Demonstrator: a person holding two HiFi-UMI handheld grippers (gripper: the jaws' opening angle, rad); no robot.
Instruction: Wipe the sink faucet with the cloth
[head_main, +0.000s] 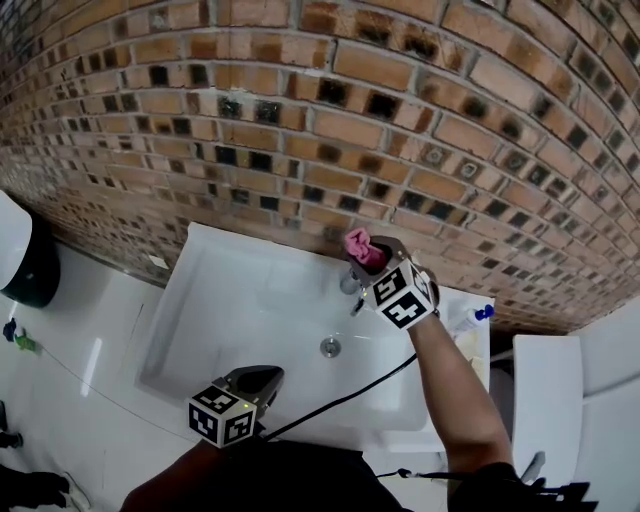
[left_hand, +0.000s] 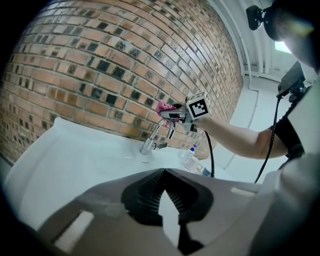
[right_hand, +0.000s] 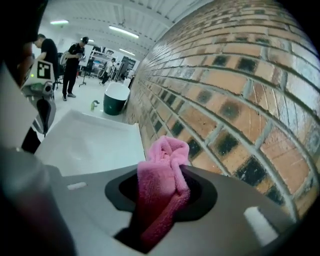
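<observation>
The right gripper (head_main: 366, 256) held a pink cloth (head_main: 360, 247) at the top of the faucet (head_main: 349, 287), seemingly touching it, close to the brick wall (head_main: 300, 120) behind the white sink (head_main: 220, 300). The left gripper (head_main: 268, 376) hung over the sink's near rim, well apart from the faucet. A blue-capped bottle (head_main: 480, 316) stood at the sink's right.

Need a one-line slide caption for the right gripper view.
Right gripper shut on a bunched pink terry cloth beside the brown brick wall.
</observation>
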